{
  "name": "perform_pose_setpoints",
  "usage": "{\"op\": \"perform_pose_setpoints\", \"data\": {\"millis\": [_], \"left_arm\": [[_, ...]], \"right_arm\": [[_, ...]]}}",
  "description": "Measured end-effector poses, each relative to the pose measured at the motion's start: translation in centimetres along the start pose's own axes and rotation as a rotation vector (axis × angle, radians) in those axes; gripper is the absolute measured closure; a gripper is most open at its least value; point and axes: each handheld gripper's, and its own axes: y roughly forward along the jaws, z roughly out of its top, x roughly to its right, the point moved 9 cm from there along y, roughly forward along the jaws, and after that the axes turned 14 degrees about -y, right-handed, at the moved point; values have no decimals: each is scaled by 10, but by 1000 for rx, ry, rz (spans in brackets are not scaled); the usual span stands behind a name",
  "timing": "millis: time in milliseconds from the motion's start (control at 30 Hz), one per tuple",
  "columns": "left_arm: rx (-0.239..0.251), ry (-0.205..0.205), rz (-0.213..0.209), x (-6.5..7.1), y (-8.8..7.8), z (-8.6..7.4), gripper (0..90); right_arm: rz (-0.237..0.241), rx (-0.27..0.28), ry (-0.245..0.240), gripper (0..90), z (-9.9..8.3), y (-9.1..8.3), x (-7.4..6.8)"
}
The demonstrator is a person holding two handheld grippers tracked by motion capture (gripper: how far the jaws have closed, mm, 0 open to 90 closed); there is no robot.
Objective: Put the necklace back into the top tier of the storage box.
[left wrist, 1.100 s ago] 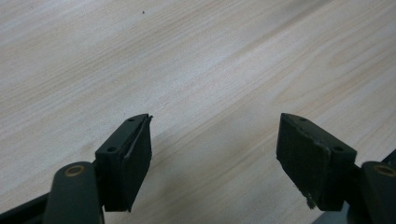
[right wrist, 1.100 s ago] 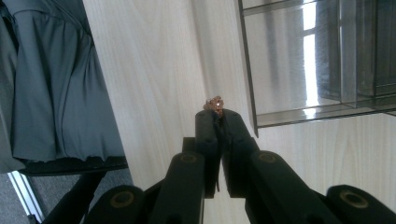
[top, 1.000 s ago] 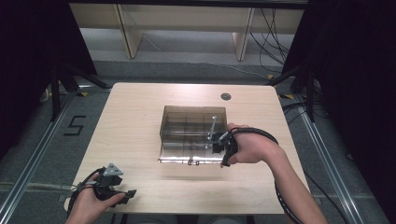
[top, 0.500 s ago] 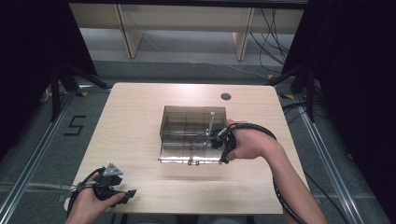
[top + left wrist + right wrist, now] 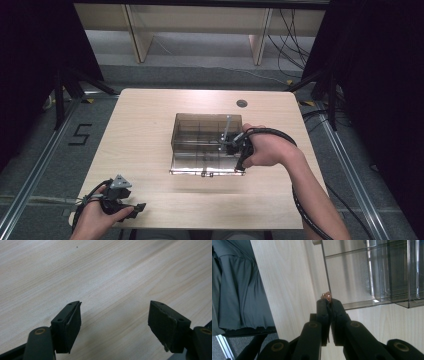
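A clear plastic compartment box (image 5: 200, 137) sits open at the table's middle, its lid (image 5: 197, 164) lying flat toward me. My right gripper (image 5: 231, 142) hovers at the box's right side, shut on a small rose-gold sparkly ring (image 5: 326, 296) that sticks out from the jaw tips. In the right gripper view the ring hangs by the edge of the box (image 5: 387, 272). My left gripper (image 5: 131, 209) rests low near the table's front left, open, with bare wood between its fingers (image 5: 70, 322).
The wooden table (image 5: 140, 125) has a round cable grommet (image 5: 242, 103) at the back right. Wooden shelving (image 5: 200, 22) stands behind the table. A floor marking "5" (image 5: 80, 134) lies to the left. The person's dark trousers (image 5: 239, 290) appear past the table edge.
My right gripper has shifted slightly right and up beside the box, still holding the ring. The left gripper has stayed put.
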Motion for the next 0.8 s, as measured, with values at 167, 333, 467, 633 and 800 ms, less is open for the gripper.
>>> {"op": "perform_pose_setpoints", "data": {"millis": [167,333,467,633,800], "left_arm": [[-3,-6,-19,2,0,0,265],[0,0,-1,0,0,0,264],[-3,-6,-7,1,1,0,265],[0,-2,-2,0,0,0,265],[1,-1,-1,0,0,0,264]], "right_arm": [[-8,10,-11,868,0,-3,3],[-12,22,7,869,1,-4,4],[-16,9,-2,868,0,-7,7],[-18,14,6,869,0,-8,9],[-15,21,12,869,0,-9,10]]}}
